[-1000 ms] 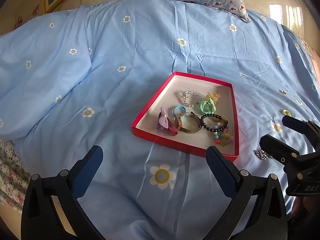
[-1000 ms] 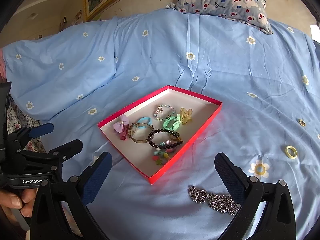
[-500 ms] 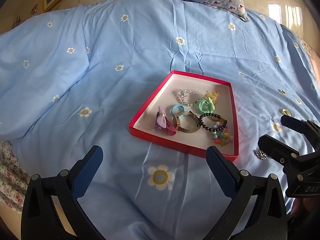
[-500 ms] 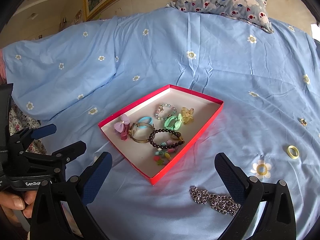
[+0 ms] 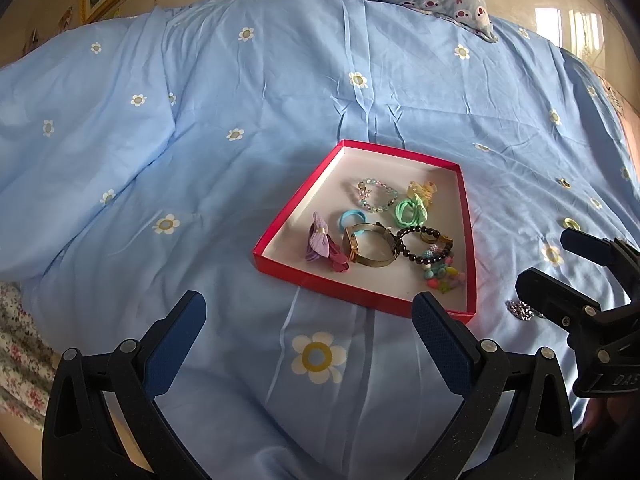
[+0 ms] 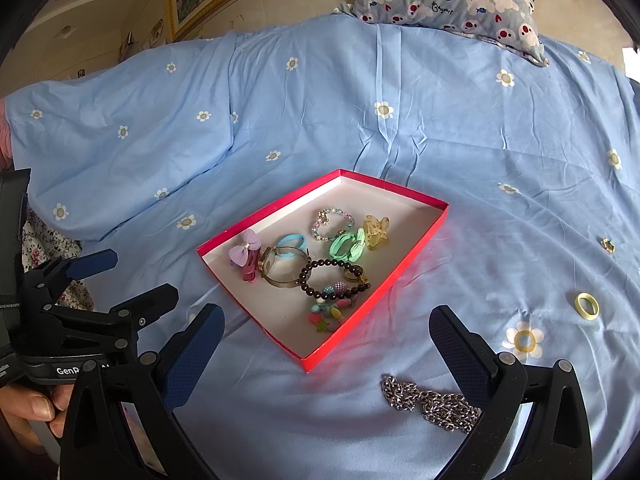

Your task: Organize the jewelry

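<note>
Two grippers hang over the blue bedsheet, both with fingers wide apart and holding nothing: left gripper, then right gripper. Between them sits the red box of bracelets. A silver chain lies beside it, a yellow ring farther right.

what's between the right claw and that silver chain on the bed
Nothing visible. The silver chain lies on bare blue sheet just ahead of the open right claw, outside the red tray.

Both wrist views overlook red tray obliquely
</note>
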A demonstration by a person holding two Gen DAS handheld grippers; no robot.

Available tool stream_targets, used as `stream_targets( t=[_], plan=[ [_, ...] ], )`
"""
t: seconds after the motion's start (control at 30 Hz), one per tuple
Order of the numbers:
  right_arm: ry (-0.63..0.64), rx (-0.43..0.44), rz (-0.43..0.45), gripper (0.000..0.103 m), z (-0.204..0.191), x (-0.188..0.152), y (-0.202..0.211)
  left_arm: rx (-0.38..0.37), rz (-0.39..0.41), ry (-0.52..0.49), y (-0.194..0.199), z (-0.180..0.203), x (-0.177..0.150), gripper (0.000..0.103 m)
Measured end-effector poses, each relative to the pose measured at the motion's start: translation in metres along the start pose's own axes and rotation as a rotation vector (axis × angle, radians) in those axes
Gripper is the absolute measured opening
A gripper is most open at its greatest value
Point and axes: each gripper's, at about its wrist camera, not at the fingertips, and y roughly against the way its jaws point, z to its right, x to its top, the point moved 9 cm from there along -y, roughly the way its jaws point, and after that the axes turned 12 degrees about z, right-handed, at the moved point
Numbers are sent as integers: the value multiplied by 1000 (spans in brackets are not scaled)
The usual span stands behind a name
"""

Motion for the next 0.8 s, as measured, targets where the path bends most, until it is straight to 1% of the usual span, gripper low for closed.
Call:
stream_targets(
  t=[0.8],
  plan=[
    [-9,0,-13,103,3,1,-4,-16,-25,6,-12,4,-2,103]
  ],
)
